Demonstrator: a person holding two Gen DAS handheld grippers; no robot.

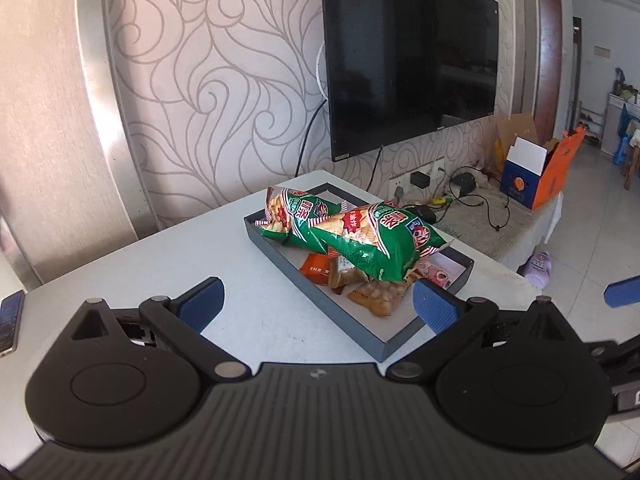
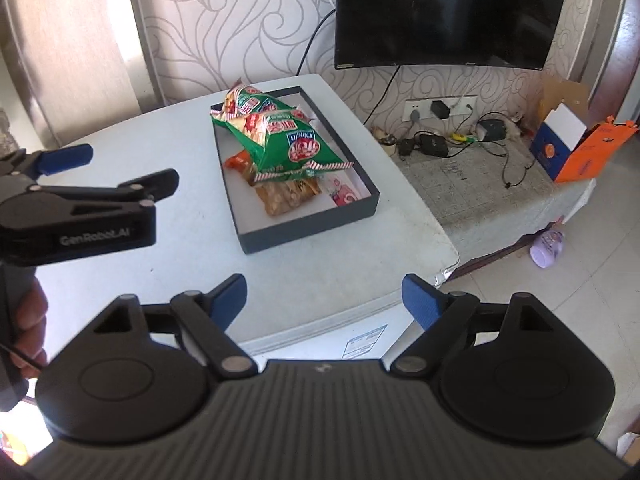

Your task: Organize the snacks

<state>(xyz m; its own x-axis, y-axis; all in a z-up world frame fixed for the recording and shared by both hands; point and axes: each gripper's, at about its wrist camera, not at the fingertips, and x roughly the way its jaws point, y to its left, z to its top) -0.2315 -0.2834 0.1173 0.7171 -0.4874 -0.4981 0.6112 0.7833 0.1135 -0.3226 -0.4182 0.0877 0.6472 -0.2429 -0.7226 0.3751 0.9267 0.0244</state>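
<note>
I see my left gripper released, nothing between its blue pads, and my right gripper spread wide and empty too. Both hover at the near edge of the desk. Two green snack bags lie stacked over smaller packets inside the dark tray, mid-desk.

At centre frame in my left wrist view, the tray sits on the desk. Two large snack bags lie crosswise atop smaller packets inside it. The television hangs behind. A phone lies at the left edge.
</note>
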